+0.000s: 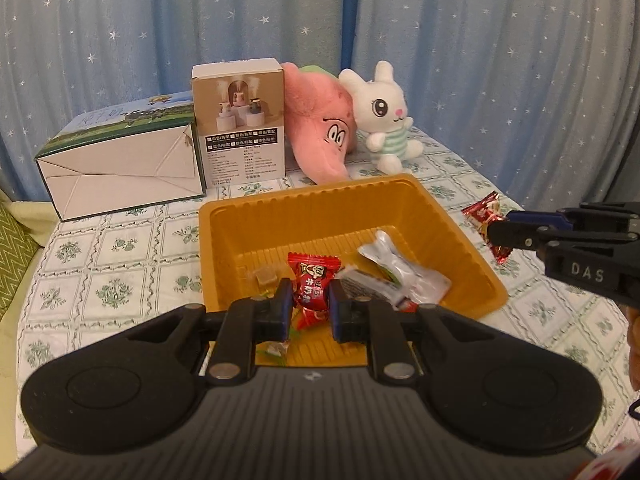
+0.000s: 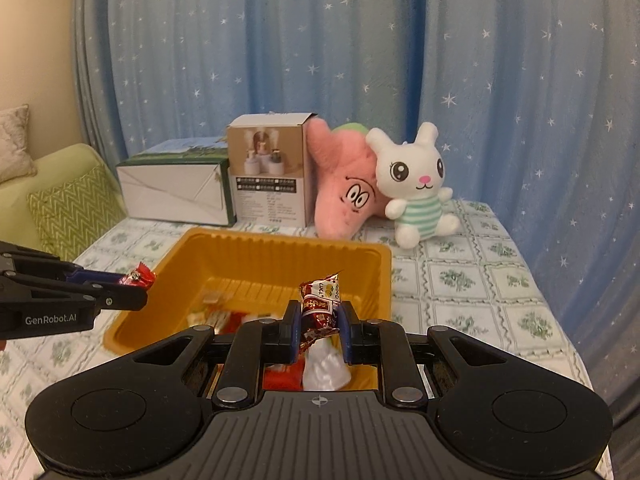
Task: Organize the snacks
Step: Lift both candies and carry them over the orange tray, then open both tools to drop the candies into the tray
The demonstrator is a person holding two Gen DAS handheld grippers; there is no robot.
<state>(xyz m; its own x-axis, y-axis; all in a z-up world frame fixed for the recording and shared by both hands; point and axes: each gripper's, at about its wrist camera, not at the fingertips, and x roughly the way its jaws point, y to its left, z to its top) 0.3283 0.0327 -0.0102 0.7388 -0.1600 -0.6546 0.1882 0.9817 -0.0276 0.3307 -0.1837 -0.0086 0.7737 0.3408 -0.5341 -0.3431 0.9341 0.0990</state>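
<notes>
Above tablecloth (image 1: 120, 248) and tray (image 1: 460, 216), both tongs (image 1: 308, 306) (image 2: 320, 322) clench red candies (image 1: 316, 280) (image 2: 320, 300).

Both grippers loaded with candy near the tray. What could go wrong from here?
1. Left gripper pinches only part of the bright red candy; it might slip out.
2. Right gripper holds the dark red candy at the yellow tray edge; released early, it could land on the tablecloth.

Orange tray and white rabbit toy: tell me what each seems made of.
Orange tray: looks like thin moulded plastic, semi-glossy, with ribbed walls and a rolled rim. White rabbit toy: soft plush fabric, fuzzy matte surface, probably stuffed, with a striped green cloth body.
</notes>
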